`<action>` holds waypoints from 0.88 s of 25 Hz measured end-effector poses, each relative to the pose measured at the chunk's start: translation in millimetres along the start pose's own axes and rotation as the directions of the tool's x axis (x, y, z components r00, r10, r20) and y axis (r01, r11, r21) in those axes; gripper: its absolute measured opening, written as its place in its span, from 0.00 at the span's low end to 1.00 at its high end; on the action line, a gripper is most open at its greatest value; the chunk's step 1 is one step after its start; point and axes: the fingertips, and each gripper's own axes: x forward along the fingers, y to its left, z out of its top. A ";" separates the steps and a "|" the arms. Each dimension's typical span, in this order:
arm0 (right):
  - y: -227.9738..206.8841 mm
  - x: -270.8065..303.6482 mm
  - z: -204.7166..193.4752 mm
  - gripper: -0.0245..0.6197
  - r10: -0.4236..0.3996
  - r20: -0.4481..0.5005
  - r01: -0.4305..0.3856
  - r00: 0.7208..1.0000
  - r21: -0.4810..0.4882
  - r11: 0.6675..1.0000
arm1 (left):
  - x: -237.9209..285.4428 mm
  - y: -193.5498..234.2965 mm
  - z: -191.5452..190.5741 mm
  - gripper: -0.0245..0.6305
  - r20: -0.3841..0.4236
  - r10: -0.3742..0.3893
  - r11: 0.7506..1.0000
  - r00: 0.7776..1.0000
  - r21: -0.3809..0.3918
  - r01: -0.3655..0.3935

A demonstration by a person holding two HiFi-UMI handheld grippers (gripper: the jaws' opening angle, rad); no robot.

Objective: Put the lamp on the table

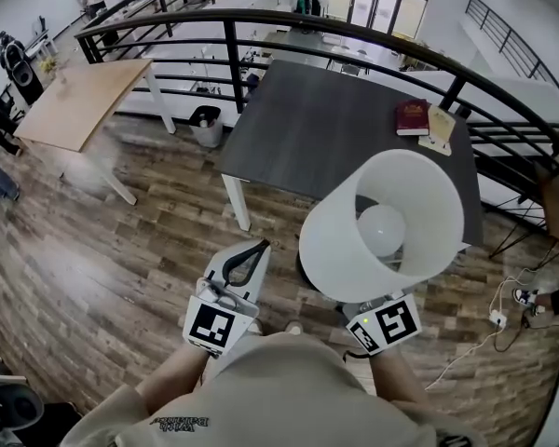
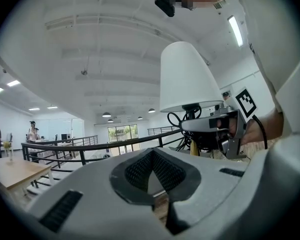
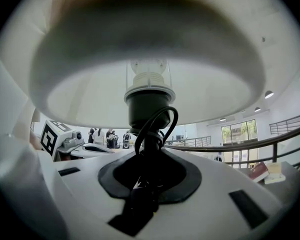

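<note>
Lamp: white-shaded table lamp, bulb visible through the open top of the shade. It is held in the air in front of the person, above the wood floor at the near edge of the dark grey table, resting on nothing.
Right gripper: jaws clamped on the lamp's dark stem just below the bulb socket, with a loop of black cord beside the stem. In the head view only its marker cube shows, under the shade.
Left gripper: jaws together on nothing, held low at the lamp's left and apart from it.
Table: top largely bare — a red book and a tan book lie at the far right corner, by the black railing.
Step in hand: carry, judged from the lamp being aloft and short of the tabletop; placing is not yet done.
Next move calls for: bringing the lamp forward over the bare near part of the top with the stem upright, then lowering until the base — hidden in every view — sits flat. Only then should the right jaws part, with the cord clear of the base.
</note>
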 end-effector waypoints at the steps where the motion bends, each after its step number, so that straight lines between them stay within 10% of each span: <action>1: -0.9 0.1 -0.5 0.16 0.004 0.000 -0.004 1.000 0.000 1.000 | 1.4 -0.3 -0.5 0.04 0.000 0.004 1.000 1.000 -0.003 -0.004; 22: -37.7 -16.4 -3.0 0.16 0.052 0.028 -0.052 0.998 0.010 0.999 | 29.2 -35.1 -3.7 0.04 -0.025 0.071 0.997 0.997 -0.037 -0.072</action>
